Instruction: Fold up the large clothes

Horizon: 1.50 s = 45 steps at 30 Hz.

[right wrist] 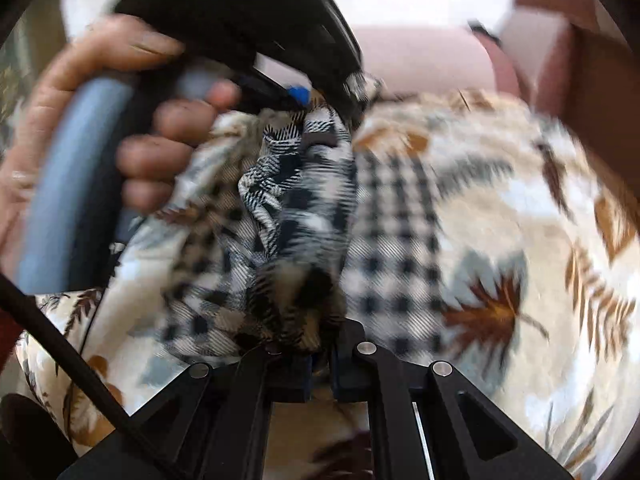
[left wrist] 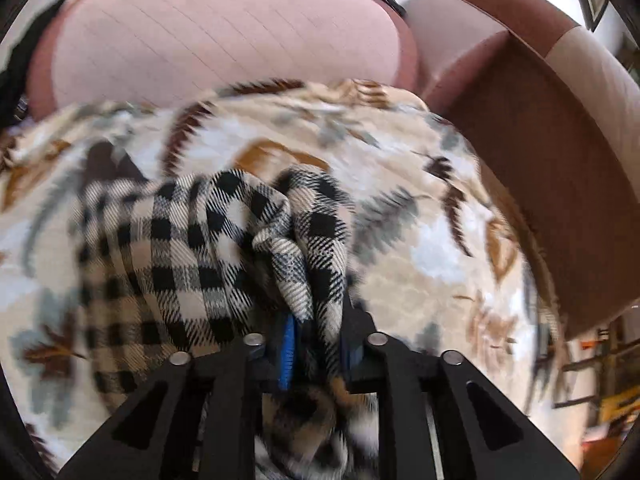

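Note:
A black, white and beige checked garment point(left wrist: 192, 240) lies bunched on a leaf-patterned blanket point(left wrist: 420, 240). My left gripper point(left wrist: 316, 320) is shut on a gathered fold of the checked garment, which hangs between its blue-padded fingers. My right gripper point(right wrist: 320, 354) is shut on another bunch of the same garment point(right wrist: 288, 220). In the right wrist view the left gripper point(right wrist: 316, 100) and the hand holding it point(right wrist: 120, 132) are close ahead at upper left, and the cloth stretches between the two grippers. Both views are motion-blurred.
The blanket point(right wrist: 500, 208) covers a sofa seat. A pink back cushion point(left wrist: 224, 36) stands behind, and a brown armrest point(left wrist: 540, 140) rises on the right. A black cable point(right wrist: 68, 356) crosses the lower left of the right wrist view.

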Each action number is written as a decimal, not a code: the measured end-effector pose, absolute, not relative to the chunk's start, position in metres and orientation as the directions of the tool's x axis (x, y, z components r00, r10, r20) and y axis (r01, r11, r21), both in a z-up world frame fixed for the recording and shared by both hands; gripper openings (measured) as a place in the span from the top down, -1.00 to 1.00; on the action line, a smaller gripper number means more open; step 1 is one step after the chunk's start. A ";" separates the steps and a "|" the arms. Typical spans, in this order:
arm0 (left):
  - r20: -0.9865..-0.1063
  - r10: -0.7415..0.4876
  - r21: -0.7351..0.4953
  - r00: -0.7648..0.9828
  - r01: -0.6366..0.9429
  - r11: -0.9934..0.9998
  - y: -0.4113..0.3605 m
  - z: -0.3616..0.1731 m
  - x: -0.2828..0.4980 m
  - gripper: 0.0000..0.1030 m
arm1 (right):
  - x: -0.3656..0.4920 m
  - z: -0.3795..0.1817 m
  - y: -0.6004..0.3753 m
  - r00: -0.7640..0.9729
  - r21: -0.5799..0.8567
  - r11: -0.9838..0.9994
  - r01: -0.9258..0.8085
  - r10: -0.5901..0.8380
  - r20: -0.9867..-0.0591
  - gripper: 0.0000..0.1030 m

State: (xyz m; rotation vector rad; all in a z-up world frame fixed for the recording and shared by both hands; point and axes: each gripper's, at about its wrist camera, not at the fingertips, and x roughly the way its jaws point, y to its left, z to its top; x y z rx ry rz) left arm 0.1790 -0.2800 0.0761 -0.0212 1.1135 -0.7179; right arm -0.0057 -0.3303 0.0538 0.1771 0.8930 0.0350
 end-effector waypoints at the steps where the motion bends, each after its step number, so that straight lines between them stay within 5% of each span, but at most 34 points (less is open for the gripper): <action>1: -0.797 -0.558 -0.390 0.230 0.510 0.767 -0.281 0.076 0.176 0.62 | -0.005 0.047 -0.340 0.611 0.203 0.977 0.060 0.125 -0.782 0.88; 5: -0.777 -0.577 -0.399 0.253 0.512 0.761 -0.271 0.091 0.159 0.29 | 0.001 0.036 -0.360 0.551 0.297 0.950 0.091 0.201 -0.810 0.74; 10: -0.742 -0.554 -0.347 0.378 0.490 0.800 -0.214 0.117 0.133 -0.18 | -0.003 0.059 -0.391 0.581 0.379 0.921 0.095 0.258 -0.772 0.29; 18: -0.783 -0.442 -0.262 0.438 0.412 0.873 -0.136 0.075 0.086 -0.19 | 0.010 0.088 -0.437 0.725 0.479 0.856 0.193 0.205 -0.658 -0.10; 23: -0.816 -0.423 -0.296 0.393 0.344 0.891 -0.116 0.041 0.069 -0.19 | 0.064 0.050 -0.430 0.646 0.601 0.784 0.155 0.380 -0.662 -0.10; 25: -0.822 -0.406 -0.275 0.399 0.345 0.897 -0.118 0.038 0.065 -0.19 | 0.074 0.035 -0.423 0.602 0.604 0.780 0.161 0.407 -0.687 0.51; 30: -0.810 -0.379 -0.195 0.448 0.404 0.894 -0.130 0.044 0.052 -0.19 | 0.062 0.056 -0.438 0.645 0.572 0.800 0.178 0.345 -0.682 0.68; 35: -0.845 -0.333 -0.149 0.418 0.415 0.897 -0.150 0.022 0.049 -0.19 | 0.057 0.034 -0.454 0.592 0.477 0.834 0.278 0.242 -0.769 0.68; 38: -0.877 -0.284 -0.118 0.388 0.399 0.909 -0.155 0.001 0.049 -0.19 | 0.059 0.019 -0.451 0.531 0.408 0.867 0.286 0.211 -0.820 0.30; 39: -0.884 -0.285 -0.130 0.372 0.389 0.912 -0.153 -0.006 0.049 -0.19 | 0.057 0.018 -0.455 0.528 0.414 0.859 0.301 0.211 -0.823 0.09; 45: -0.883 -0.294 -0.154 0.366 0.366 0.918 -0.148 -0.001 0.041 -0.19 | 0.037 0.041 -0.487 0.651 0.545 0.768 0.337 0.228 -0.724 0.05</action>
